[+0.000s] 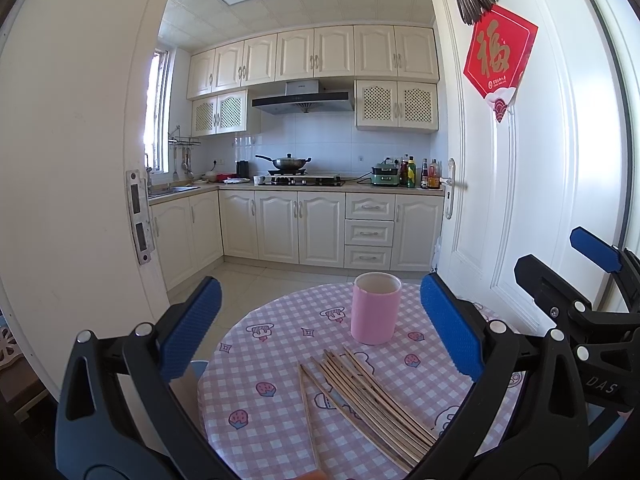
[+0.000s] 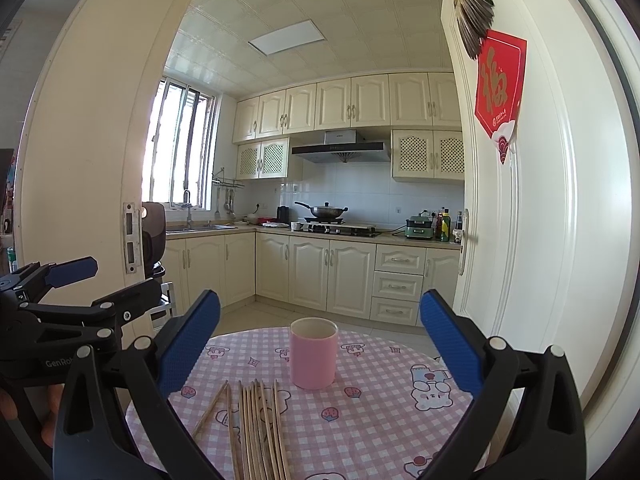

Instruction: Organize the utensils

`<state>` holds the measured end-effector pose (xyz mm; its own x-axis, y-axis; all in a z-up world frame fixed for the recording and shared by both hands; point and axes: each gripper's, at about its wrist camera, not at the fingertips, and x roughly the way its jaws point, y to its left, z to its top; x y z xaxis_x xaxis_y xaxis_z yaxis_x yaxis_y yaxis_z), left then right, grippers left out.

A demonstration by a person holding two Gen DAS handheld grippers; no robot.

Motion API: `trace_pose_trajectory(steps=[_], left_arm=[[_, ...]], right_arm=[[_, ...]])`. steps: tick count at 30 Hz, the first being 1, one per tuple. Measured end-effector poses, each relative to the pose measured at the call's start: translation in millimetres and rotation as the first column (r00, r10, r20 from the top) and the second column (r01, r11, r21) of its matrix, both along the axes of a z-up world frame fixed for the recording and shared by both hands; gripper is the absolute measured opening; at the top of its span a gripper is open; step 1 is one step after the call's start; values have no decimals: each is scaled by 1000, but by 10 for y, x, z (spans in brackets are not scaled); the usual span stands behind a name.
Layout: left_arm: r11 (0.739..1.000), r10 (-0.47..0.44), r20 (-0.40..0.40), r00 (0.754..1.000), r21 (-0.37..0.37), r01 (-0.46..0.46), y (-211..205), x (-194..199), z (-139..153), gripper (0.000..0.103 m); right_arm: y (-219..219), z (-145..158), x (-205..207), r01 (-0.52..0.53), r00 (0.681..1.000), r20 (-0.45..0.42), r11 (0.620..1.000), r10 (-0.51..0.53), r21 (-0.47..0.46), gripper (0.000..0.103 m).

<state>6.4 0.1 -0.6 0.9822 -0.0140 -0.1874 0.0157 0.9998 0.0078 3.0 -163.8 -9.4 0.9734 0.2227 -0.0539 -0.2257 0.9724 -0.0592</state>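
A pink cup point(image 1: 376, 308) point(image 2: 313, 353) stands upright on the far half of a small round table point(image 1: 280, 412) point(image 2: 360, 432) with a pink checked cloth. Several wooden chopsticks point(image 1: 368, 400) point(image 2: 260, 428) lie loose in a bundle on the cloth, nearer to me than the cup. My left gripper point(image 1: 320, 332) hovers open above the table's near edge with nothing between its blue pads. My right gripper point(image 2: 320, 344) is open too, likewise holding nothing, and appears at the right edge of the left wrist view point(image 1: 560, 264). The left gripper point(image 2: 100, 280) shows at the left of the right wrist view.
An open white door point(image 1: 520, 160) point(image 2: 540, 200) with a red paper decoration point(image 1: 500, 56) stands close on the right. The door frame point(image 1: 80, 160) rises on the left. Beyond the table lies the kitchen floor point(image 1: 248, 280), cabinets and a stove with a wok point(image 1: 288, 164).
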Motion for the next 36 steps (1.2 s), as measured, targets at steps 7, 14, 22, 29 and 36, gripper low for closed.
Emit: trace_pose_trajectory(steps=[7,14,22,29,36], left_arm=[[1000,3,-16,1000,5,-3,-9,48,-56,97],[1000,8,-52,999,9,-7,-9,147,-142,97],[1000,-8,-188,982,-7,7,82,444,-388,97],[997,-57,-466,883,-80,22,363,946,-901,97],[994,-45,-614,788,-109,-28,559,1292,-1351,93]], right_arm=[[-21,-21,61,-3,1000,-21,1000,3,7,96],[-10,-85,149,-5,999,-47,1000,5,2,96],[9,-279,399,-18,990,-141,1000,18,3,96],[14,-593,791,-71,932,-356,997,62,-13,96],[109,-965,1086,-97,862,-504,993,49,-70,96]])
